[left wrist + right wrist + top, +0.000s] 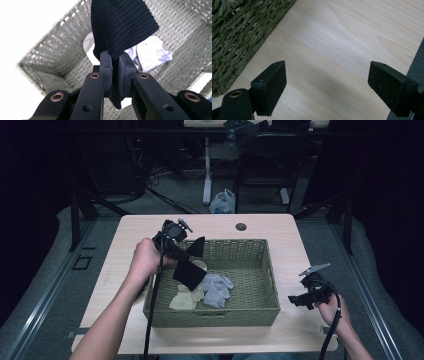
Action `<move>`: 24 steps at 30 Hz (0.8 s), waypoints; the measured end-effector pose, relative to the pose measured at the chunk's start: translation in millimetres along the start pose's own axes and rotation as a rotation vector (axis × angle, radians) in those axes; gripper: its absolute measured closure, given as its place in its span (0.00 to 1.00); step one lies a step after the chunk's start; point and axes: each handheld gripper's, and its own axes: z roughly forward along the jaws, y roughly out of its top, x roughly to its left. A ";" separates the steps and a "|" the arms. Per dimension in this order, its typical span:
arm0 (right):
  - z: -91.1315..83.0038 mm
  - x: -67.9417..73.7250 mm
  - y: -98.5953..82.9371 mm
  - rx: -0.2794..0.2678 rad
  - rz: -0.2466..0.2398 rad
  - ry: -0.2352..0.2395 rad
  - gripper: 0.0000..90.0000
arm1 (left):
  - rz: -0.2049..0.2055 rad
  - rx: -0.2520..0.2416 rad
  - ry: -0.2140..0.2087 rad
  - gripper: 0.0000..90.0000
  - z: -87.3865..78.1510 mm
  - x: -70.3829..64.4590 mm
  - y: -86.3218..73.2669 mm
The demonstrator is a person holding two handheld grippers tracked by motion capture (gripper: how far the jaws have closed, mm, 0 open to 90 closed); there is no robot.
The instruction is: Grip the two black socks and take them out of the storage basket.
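Two grippers: from above, my left gripper (pixel 186 251) dangles a black sock (pixel 190 272) over the wicker basket (pixel 250 312). Left gripper view: fingers (pixel 107 65) clamp it, hanging lengthwise. Right gripper view: fingers (pixel 270 83) wide apart, empty, above the desk (pixel 342 40).

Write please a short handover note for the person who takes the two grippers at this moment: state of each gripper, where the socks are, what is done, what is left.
Left gripper: shut on the black sock, held up over the left part of the woven basket.
Right gripper: open, holding nothing, over bare table to the right of the basket.
In the basket: a grey sock and a pale yellowish sock, lying next to each other on the bottom.
Done: black sock gripped and lifted.
Left: probably to place the black sock, then deal with the other two; where they go cannot be told.
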 end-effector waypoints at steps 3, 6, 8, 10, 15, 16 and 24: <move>-0.6 -0.2 0.0 0.002 -0.003 -0.005 0.16 | 0.003 -0.013 0.004 0.93 -6.2 -0.1 3.3; -0.2 -0.1 0.0 0.000 0.000 0.000 0.16 | 0.017 -0.011 0.021 0.93 -18.2 -0.9 11.0; -0.1 0.1 -0.1 0.001 0.000 -0.005 0.17 | 0.022 -0.010 0.022 0.93 -24.6 -0.1 14.9; -0.4 -0.2 -0.1 0.003 -0.003 -0.005 0.16 | 0.028 -0.006 0.030 0.93 -30.5 0.8 18.7; -0.2 -0.2 -0.1 0.001 -0.001 -0.002 0.16 | 0.038 -0.003 0.018 0.93 -43.3 5.2 25.8; -0.1 -0.3 0.0 0.004 -0.004 -0.008 0.16 | 0.038 -0.003 0.020 0.93 -46.5 6.4 27.4; 0.0 0.2 0.1 0.010 -0.007 -0.004 0.16 | 0.013 -0.031 0.051 0.93 -79.8 19.4 38.8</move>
